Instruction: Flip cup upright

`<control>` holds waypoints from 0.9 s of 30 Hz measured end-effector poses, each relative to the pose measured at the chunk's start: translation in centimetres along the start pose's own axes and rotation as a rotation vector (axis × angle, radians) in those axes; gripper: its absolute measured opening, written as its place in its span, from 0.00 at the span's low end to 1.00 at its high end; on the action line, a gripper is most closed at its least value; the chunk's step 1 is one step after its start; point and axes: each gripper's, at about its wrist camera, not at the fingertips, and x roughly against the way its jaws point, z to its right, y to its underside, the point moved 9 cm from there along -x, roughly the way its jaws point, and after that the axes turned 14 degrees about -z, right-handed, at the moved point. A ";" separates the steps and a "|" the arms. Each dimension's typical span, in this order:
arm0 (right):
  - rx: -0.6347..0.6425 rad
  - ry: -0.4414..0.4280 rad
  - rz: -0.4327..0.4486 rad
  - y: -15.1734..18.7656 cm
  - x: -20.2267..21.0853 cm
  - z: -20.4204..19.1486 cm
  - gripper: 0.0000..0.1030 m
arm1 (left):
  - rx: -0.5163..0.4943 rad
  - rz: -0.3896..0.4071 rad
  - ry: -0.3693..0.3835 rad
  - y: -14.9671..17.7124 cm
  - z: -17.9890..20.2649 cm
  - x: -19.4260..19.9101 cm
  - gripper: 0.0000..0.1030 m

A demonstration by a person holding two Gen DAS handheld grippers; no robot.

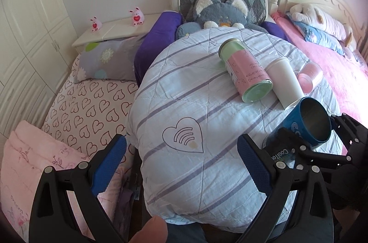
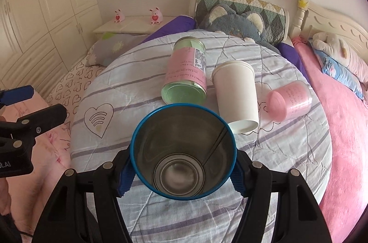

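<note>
Left gripper (image 1: 181, 164), left wrist view: my jaws stand wide apart with nothing between them, hovering over the striped quilt (image 1: 184, 86). To the right of this gripper, my right gripper (image 1: 322, 141) holds the blue cup (image 1: 303, 125) clear of the quilt, tilted, mouth facing up and away. Beyond the blue cup lie three other containers on their sides: the white paper cup (image 1: 286, 79) nearest it, the green-and-pink canister (image 1: 245, 71) to that cup's left, and the pink jar (image 1: 309, 77) to its right.

Right wrist view: my right gripper (image 2: 181, 174) is clamped on the blue cup (image 2: 184, 151), one blue pad (image 2: 125, 174) against each side of the wall, below the rim. The cup interior is bare metal and empty. Beyond the blue cup, the green-and-pink canister (image 2: 186, 72) is closed at both ends; contents cannot be determined. The white paper cup (image 2: 237, 93) shows only its outside; the pink jar (image 2: 289, 100) appears lidded.

Handling judgement: the blue cup looks like a rigid, thin-walled metal tin, light and smooth. I judge a side grip across the wall adequate; slip is the main risk. The quilt is soft, so the base may rock when set down.
</note>
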 end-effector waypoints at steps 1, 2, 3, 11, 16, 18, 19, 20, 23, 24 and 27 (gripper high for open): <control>0.000 -0.006 0.009 0.0 0.1 -0.1 0.81 | 0.003 0.000 0.001 0.1 -0.1 0.1 0.96; 0.000 -0.008 0.015 0.0 0.2 -0.3 0.81 | 0.006 0.002 0.000 0.2 -0.2 0.2 0.96; 0.000 -0.010 0.019 -0.1 0.3 -0.4 0.81 | 0.008 0.004 -0.003 0.2 -0.3 0.3 0.95; -0.008 0.001 0.091 -0.4 2.7 -0.5 0.82 | 0.017 0.026 -0.007 0.7 -0.5 1.7 0.96; -0.054 0.023 0.194 0.0 6.4 0.7 0.82 | 0.012 0.054 0.001 1.1 0.1 3.1 0.96; -0.082 0.042 0.234 0.8 8.1 1.3 0.82 | 0.003 0.068 0.004 1.6 0.7 3.9 0.96; -0.104 0.052 0.259 1.5 9.3 1.7 0.82 | -0.005 0.077 0.008 2.1 1.1 4.3 0.96; -0.122 0.059 0.274 2.1 10.1 2.0 0.82 | -0.010 0.081 0.010 2.4 1.4 4.6 0.96; -0.180 0.066 0.304 4.4 12.2 2.7 0.82 | -0.037 0.104 0.015 3.9 2.6 5.8 0.96; -0.196 0.070 0.307 5.1 12.8 2.9 0.82 | -0.044 0.110 0.012 4.5 2.9 6.1 0.96; -0.244 0.083 0.301 7.6 13.7 3.2 0.82 | -0.072 0.120 0.012 6.2 4.0 6.9 0.96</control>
